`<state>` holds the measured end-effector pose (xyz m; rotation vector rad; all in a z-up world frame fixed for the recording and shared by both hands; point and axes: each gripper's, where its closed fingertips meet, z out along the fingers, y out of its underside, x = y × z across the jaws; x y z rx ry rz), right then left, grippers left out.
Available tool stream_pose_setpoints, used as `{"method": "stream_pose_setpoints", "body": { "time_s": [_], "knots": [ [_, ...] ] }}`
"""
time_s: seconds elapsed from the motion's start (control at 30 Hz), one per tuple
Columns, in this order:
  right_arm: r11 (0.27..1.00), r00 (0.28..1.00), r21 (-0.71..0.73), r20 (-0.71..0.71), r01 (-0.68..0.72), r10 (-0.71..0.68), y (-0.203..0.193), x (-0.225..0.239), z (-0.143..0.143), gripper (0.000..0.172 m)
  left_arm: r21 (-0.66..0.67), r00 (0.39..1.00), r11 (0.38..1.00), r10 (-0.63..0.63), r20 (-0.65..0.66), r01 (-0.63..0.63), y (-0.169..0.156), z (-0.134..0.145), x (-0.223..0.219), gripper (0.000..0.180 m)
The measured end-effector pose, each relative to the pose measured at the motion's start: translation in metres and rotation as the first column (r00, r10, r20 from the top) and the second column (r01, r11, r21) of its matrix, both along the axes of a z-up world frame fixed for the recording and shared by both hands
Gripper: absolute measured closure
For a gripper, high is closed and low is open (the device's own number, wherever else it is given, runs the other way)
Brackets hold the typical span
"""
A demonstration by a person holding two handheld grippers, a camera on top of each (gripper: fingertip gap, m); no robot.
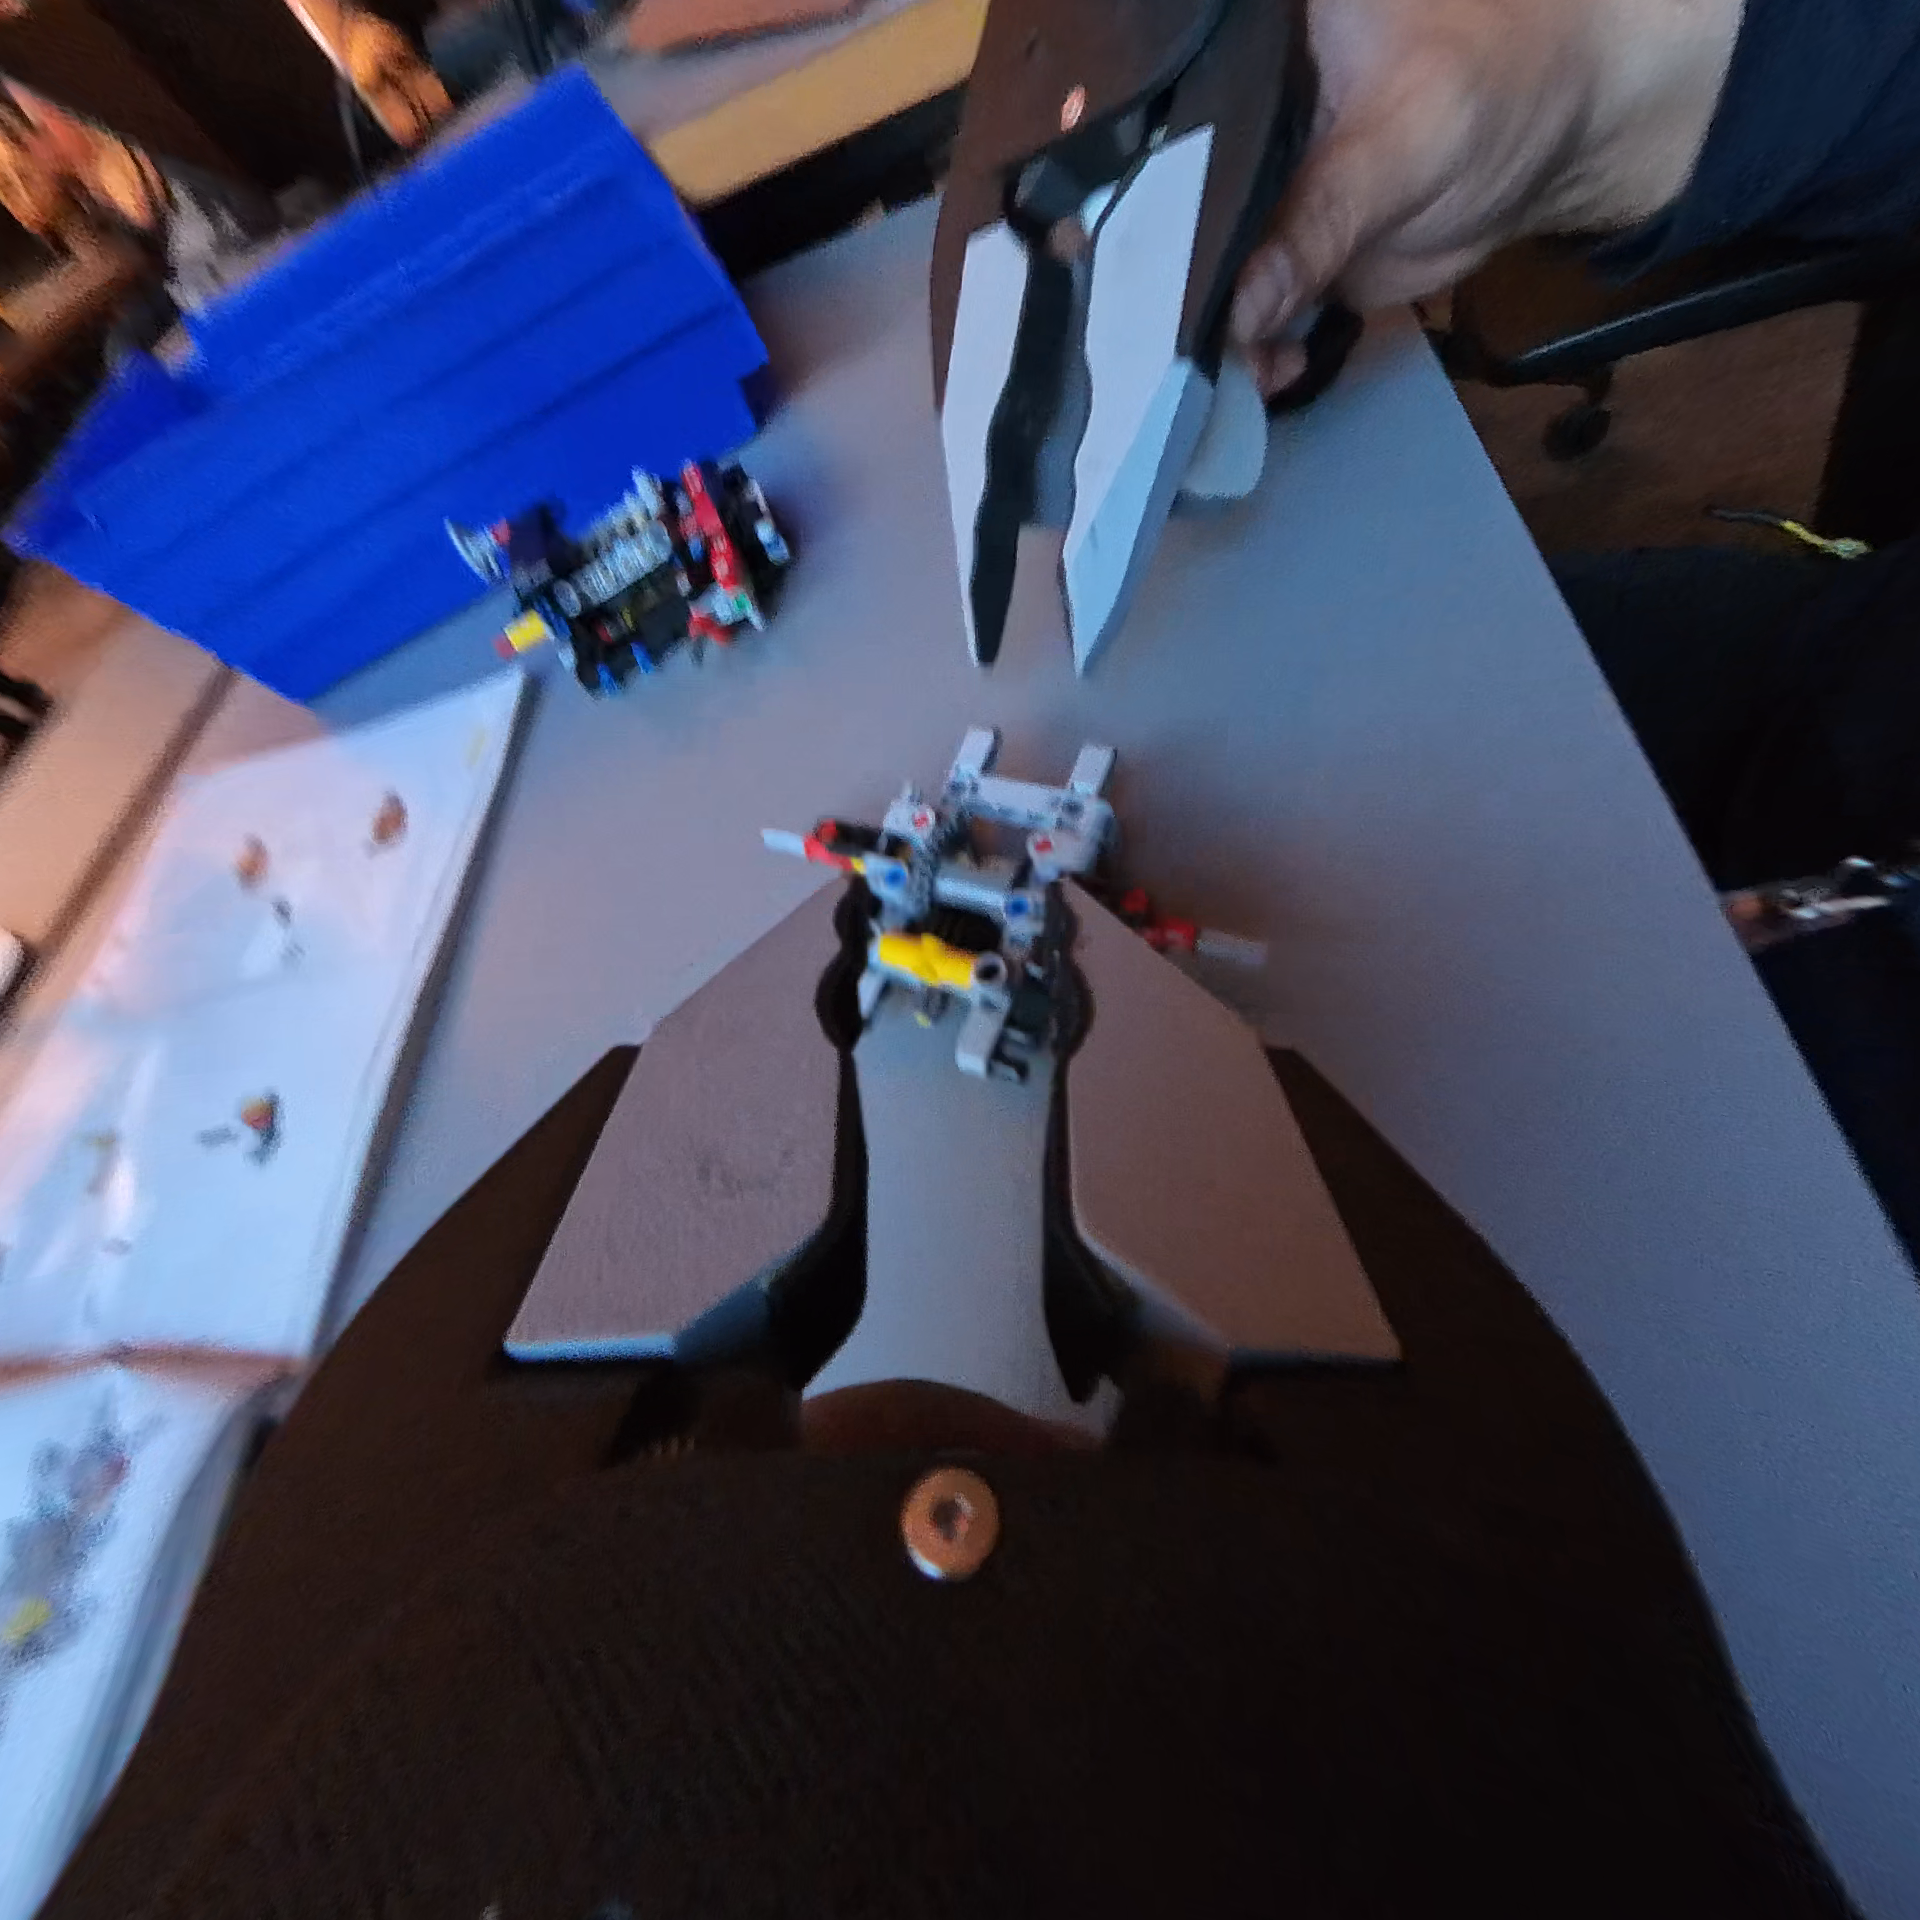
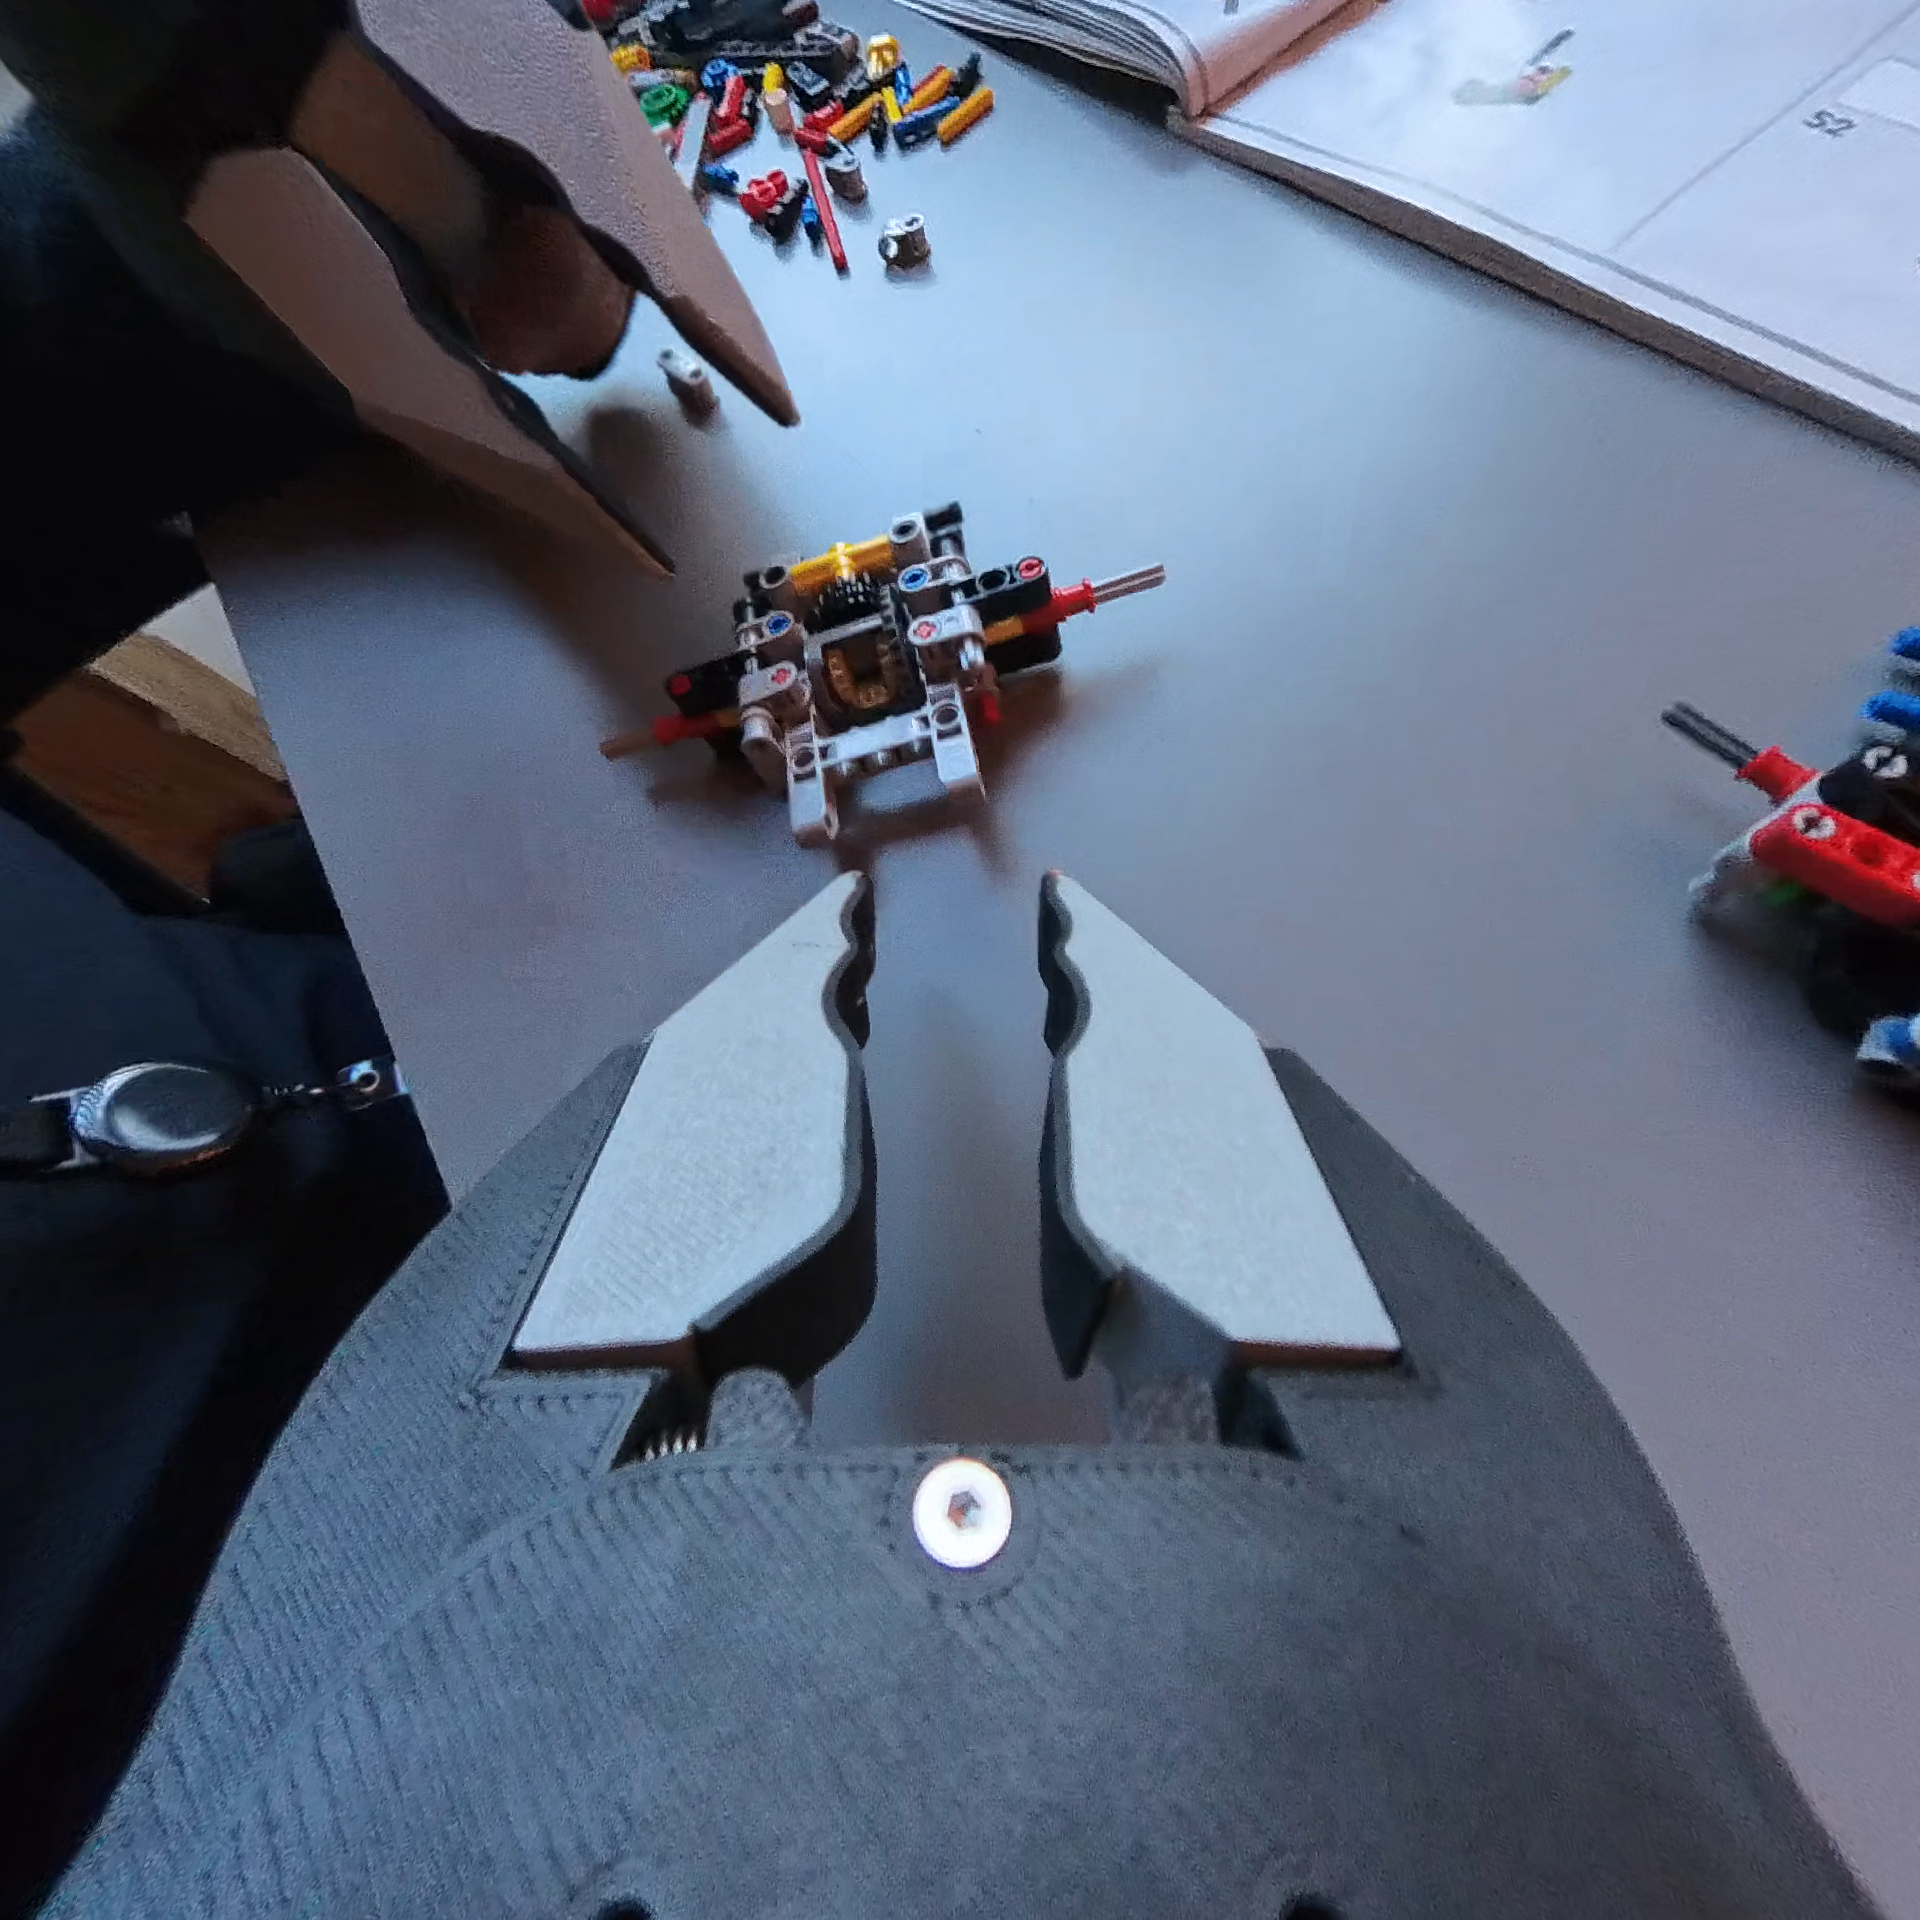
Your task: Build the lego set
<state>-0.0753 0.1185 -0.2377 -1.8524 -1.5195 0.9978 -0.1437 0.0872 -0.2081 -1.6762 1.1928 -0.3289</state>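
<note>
assembly (image 2: 868, 665): on table (image 2: 1351, 499) near its left edge, fork end toward right gripper, axle crosswise
left gripper (image 2: 727, 499): open, lifted clear of assembly, holds nothing
right gripper (image 2: 956, 883): parted, bare, just short of fork
right view only: loose-parts pile (image 2: 810, 114)
left view only: blue bin (image 1: 416, 364)

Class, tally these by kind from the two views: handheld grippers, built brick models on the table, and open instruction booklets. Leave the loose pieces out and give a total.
Grippers: 2, the left gripper and the right gripper
Built brick models: 2, the grey model and the red-and-black model
Open booklets: 1, the booklet
Total: 5
</note>
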Motion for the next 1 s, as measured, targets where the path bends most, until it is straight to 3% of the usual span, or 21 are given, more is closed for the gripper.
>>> {"method": "stream_pose_setpoints", "body": {
  "time_s": [0.07, 0.13, 0.33, 0.37, 0.43, 0.47, 0.57, 0.7, 0.8, 0.9, 1.0],
  "knots": [
    [1.000, 1.000, -0.023, 0.001, -0.011, 0.011, -0.005, 0.002, -0.002, 0.141, -0.136, 1.000, 0.991, 0.004, -0.019, -0.007, -0.010, -0.016, -0.010, 0.137],
    [0.999, 1.000, -0.032, -0.001, -0.028, 0.028, -0.011, 0.002, -0.002, 0.141, -0.177, 0.997, 0.983, 0.037, -0.061, -0.048, -0.014, -0.027, -0.020, 0.134],
    [0.995, 0.993, -0.021, 0.053, -0.102, 0.103, -0.032, -0.015, -0.011, 0.141, -0.057, 0.977, 0.996, 0.057, -0.205, -0.070, -0.008, -0.037, -0.016, 0.140],
    [0.995, 0.992, -0.002, 0.075, -0.102, 0.101, -0.031, -0.018, -0.014, 0.143, -0.030, 0.969, 0.996, 0.070, -0.237, -0.079, -0.004, -0.040, -0.015, 0.150],
    [0.995, 0.991, 0.027, 0.093, -0.097, 0.094, -0.028, -0.023, -0.016, 0.150, 0.008, 0.959, 0.998, 0.062, -0.278, -0.062, -0.002, -0.043, -0.011, 0.164],
    [0.994, 0.991, 0.025, 0.090, -0.105, 0.102, -0.029, -0.025, -0.016, 0.163, 0.021, 0.956, 0.998, 0.067, -0.285, -0.064, 0.000, -0.042, -0.010, 0.164],
    [0.994, 0.992, 0.009, 0.067, -0.110, 0.109, -0.027, -0.027, -0.012, 0.166, 0.017, 0.954, 0.997, 0.077, -0.288, -0.075, 0.002, -0.043, -0.008, 0.165],
    [0.977, 0.992, -0.173, -0.009, -0.128, 0.129, -0.027, -0.024, -0.002, 0.166, 0.041, 0.965, 0.997, 0.081, -0.251, -0.073, 0.000, -0.037, -0.003, 0.162],
    [0.926, 0.986, -0.345, -0.117, -0.155, 0.121, -0.022, -0.021, 0.015, 0.167, 0.083, 0.964, 0.992, 0.109, -0.241, -0.091, 0.003, -0.030, -0.001, 0.142],
    [0.855, 0.975, -0.475, -0.175, -0.207, 0.139, -0.022, -0.016, 0.025, 0.167, 0.219, 0.946, 0.966, 0.192, -0.261, -0.136, 0.017, -0.018, 0.000, 0.122],
    [0.810, 0.970, -0.540, -0.191, -0.230, 0.148, -0.021, -0.014, 0.029, 0.167, 0.289, 0.967, 0.952, 0.161, -0.198, -0.099, 0.017, -0.001, 0.018, 0.133]
  ]
}}
